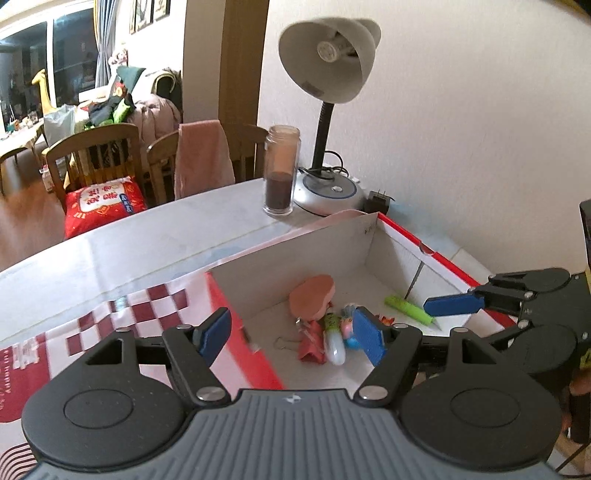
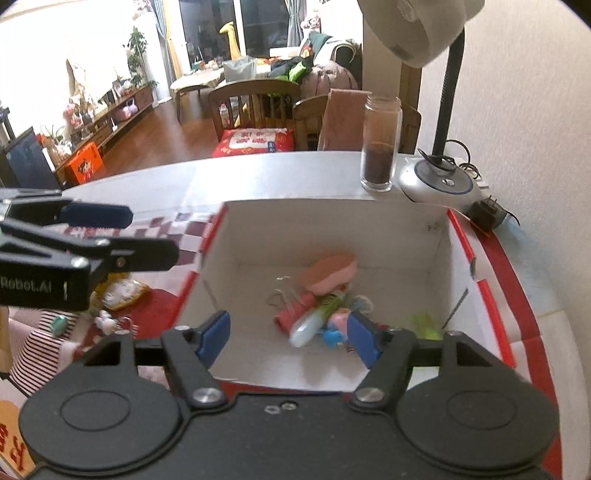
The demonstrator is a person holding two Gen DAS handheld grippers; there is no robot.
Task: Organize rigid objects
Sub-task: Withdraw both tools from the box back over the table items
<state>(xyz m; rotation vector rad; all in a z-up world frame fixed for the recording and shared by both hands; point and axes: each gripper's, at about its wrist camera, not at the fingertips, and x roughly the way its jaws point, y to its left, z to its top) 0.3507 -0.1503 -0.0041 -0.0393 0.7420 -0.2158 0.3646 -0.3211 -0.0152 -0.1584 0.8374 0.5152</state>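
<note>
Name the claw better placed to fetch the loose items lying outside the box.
Probably left. The left claw hangs open over the small items beside the box; the right claw is above the box interior.

White textured wall (image 1: pixel 461 110) beyond fingers, right. Wooden chairs (image 1: pixel 96 155) beyond fingers, left, at table edge. Wood floor (image 2: pixel 155 136), dark window (image 2: pixel 218 29), sideboard (image 2: pixel 110 118) far left.

Blurring among the heap in the white cardboard box (image 2: pixel 439 258): small blue-and-pink toy (image 2: pixel 334 326), half hiding behind a blue pad; grey lampshade (image 2: pixel 417 26) running off the top edge.
</note>
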